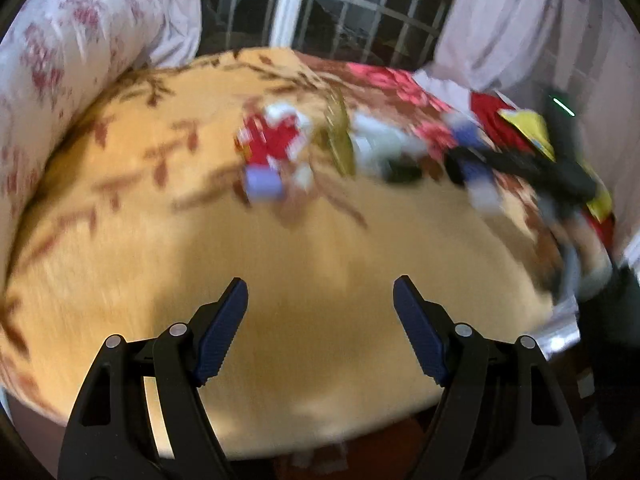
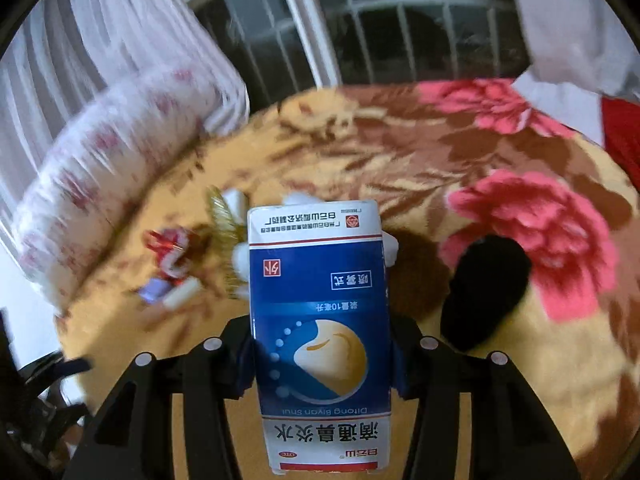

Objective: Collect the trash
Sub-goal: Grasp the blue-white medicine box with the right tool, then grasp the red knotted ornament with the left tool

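Observation:
My right gripper [image 2: 320, 324] is shut on a blue and white medicine box [image 2: 320, 264], which stands up between the jaws and hides the fingertips. Behind the box, loose trash lies on the floral blanket [image 2: 400, 148]: a red and white wrapper [image 2: 170, 252], a lilac scrap [image 2: 154, 290], a gold wrapper [image 2: 222, 216] and crumpled white paper [image 2: 242, 258]. My left gripper [image 1: 320, 292] is open over bare yellow blanket [image 1: 312, 248], nothing between its fingers. The same red and white wrapper [image 1: 272, 136], lilac scrap [image 1: 262, 184] and gold wrapper [image 1: 340, 140] lie well ahead of it, blurred.
A floral bolster [image 1: 60, 60] runs along the bed's left side. A barred window [image 1: 360, 12] and pale curtains [image 1: 520, 20] stand behind the bed. A dark patch [image 2: 484, 288] lies on the blanket right of the box. A yellow bag [image 1: 528, 128] and red cloth sit at the far right.

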The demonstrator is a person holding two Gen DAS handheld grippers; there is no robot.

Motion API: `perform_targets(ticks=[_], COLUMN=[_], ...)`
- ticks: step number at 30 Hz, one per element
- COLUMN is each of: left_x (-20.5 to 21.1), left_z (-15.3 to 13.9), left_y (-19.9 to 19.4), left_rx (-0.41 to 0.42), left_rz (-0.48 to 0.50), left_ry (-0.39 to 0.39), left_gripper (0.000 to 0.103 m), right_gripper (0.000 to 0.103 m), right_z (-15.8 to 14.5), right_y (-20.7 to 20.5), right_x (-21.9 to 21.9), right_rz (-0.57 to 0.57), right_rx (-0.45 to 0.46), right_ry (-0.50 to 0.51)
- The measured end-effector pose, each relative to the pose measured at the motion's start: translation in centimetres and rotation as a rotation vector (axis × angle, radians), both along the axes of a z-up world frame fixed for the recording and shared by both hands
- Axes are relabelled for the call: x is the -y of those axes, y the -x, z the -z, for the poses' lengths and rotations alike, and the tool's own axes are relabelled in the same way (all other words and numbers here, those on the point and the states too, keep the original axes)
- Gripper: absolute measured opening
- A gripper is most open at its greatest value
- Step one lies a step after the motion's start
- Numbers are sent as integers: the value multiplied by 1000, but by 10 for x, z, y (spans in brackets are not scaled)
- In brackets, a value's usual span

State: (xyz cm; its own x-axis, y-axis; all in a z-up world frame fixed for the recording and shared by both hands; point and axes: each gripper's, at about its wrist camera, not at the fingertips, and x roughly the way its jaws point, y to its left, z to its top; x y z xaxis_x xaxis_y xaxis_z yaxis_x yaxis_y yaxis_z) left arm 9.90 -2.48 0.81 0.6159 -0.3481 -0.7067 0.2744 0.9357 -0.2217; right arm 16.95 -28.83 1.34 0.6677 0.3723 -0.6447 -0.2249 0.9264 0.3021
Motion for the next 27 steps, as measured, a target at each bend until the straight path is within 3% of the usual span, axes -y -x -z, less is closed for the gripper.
perform_targets(ticks=[2, 5, 12, 22, 25, 27], left_x=[4, 10, 26, 19, 15, 7], left_z=[-9, -12, 11, 40, 41, 40], left_y=[-25, -72, -155, -187, -190, -189], left_rx=[10, 22, -31, -115, -109, -98], left_rz=[6, -6, -28, -85, -123, -156], left_ry=[10, -33, -139, -128, -142, -123], left_gripper=[74, 82, 82, 81, 60, 33], right_gripper=[50, 50, 50, 50, 50, 50], right_z=[-5, -3, 2, 16, 15, 15], right_y=[29, 59, 109, 120, 124, 127], right_x=[0, -4, -23, -23, -27, -31], right_rz=[12, 23, 8, 53, 59, 51], right_rx=[37, 56, 72, 41, 49, 50], right_ry=[-43, -70, -41, -106, -110, -112])
